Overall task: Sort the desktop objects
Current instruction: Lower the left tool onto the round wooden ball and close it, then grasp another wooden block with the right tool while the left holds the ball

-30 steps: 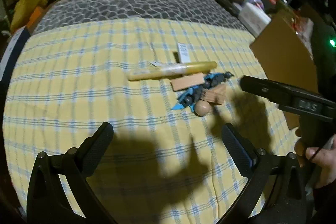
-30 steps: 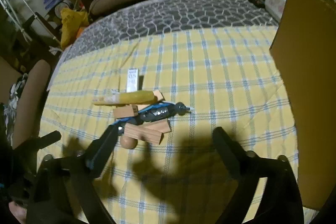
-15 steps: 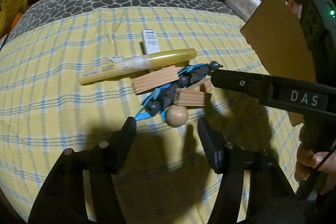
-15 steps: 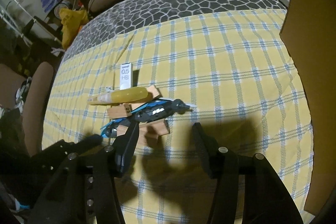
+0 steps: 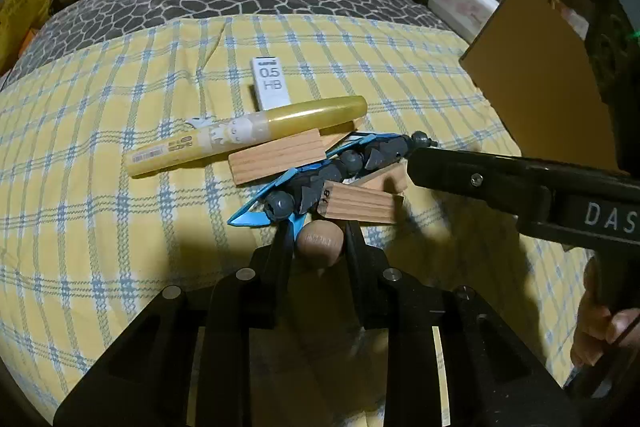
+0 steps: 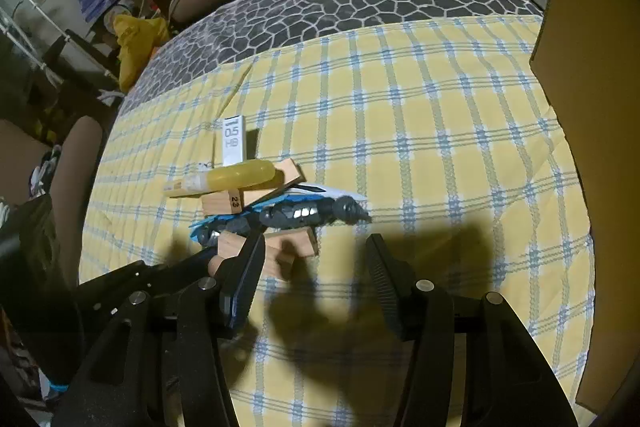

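Left gripper (image 5: 318,243) is clamped on the small round light-brown wooden knob (image 5: 321,243), jaws having just closed in with the knob between them; it sits low at 6 o'clock of the pile, on the yellow-and-blue plaid cloth (image 5: 100,207). Right gripper (image 6: 316,259) stands partly open with nothing between its pads, left finger (image 6: 250,263) touching or just over the pile's near edge, can't tell which. Risk 1: knob is rounded, pads catch only its sides, so it can squirt out on lift. Risk 2: knob is touching or just beside the blue-and-grey plastic toy figure (image 5: 320,183) at 12 and the ribbed pale wooden block (image 5: 360,203) at 1, so pulling it may drag or tip either. Risk 3: pile is stacked loose, with the yellow glossy pen-shaped tube (image 5: 248,135) resting on a second ribbed wooden block (image 5: 276,155) at 11; any nudge probably rolls the tube off toward 9. White 0.5 HB lead case (image 5: 270,83) at 12 is apart from the stack, likely safe. Risk 4: right gripper arm crosses in from 3 o'clock with its tip by the toy's head end, so the two tools may collide if both move at once. Brown cardboard box (image 5: 536,75) at 2 looks like the drop target; that's a guess.
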A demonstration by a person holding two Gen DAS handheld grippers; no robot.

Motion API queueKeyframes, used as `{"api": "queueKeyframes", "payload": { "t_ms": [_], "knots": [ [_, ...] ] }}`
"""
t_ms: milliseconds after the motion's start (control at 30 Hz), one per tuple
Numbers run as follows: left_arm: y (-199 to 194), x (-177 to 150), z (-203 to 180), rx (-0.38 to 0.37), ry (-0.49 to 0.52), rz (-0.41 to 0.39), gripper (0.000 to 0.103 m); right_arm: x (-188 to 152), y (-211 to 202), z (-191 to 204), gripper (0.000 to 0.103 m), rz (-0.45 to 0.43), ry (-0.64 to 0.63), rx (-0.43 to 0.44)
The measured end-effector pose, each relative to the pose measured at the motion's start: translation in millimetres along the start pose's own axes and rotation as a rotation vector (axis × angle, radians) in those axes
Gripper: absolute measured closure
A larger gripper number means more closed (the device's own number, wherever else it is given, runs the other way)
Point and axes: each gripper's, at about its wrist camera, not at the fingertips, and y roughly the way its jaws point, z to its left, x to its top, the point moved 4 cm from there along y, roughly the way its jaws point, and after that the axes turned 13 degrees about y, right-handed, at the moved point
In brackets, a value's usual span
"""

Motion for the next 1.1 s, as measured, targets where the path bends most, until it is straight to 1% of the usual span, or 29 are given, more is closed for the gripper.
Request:
{"api": "queueKeyframes", "payload": {
  "t_ms": [133,267,400,567,667,733,900,967,1100],
  "knots": [
    [-13,-5,9,-0.012,-0.029,-0.007,0.08,-3,3,8,0.048,0.005,-0.043,-0.013],
    [-35,-8,21,-0.027,-0.081,-0.038,0.08,-8,8,15,0.048,0.005,-0.096,-0.043],
    [-50,-10,34,-0.02,-0.103,-0.057,0.08,-11,11,16,0.048,0.016,-0.099,-0.038],
    [-55,-14,48,-0.016,-0.129,-0.058,0.081,-12,10,15,0.048,0.029,-0.076,-0.013],
    [-57,-16,53,-0.024,-0.133,-0.063,0.081,-11,8,17,0.048,0.021,-0.083,-0.02],
    [-58,-16,51,-0.032,-0.134,-0.072,0.081,-11,8,19,0.048,0.025,-0.082,-0.01],
    [-80,-7,56,-0.059,-0.154,-0.136,0.081,-14,7,28,0.048,0.027,-0.114,0.005],
    [-91,-3,60,-0.059,-0.159,-0.164,0.081,-15,6,31,0.048,0.025,-0.126,0.008],
    [-100,1,70,-0.065,-0.191,-0.186,0.081,-20,6,34,0.048,0.04,-0.137,0.011]
  ]
}}
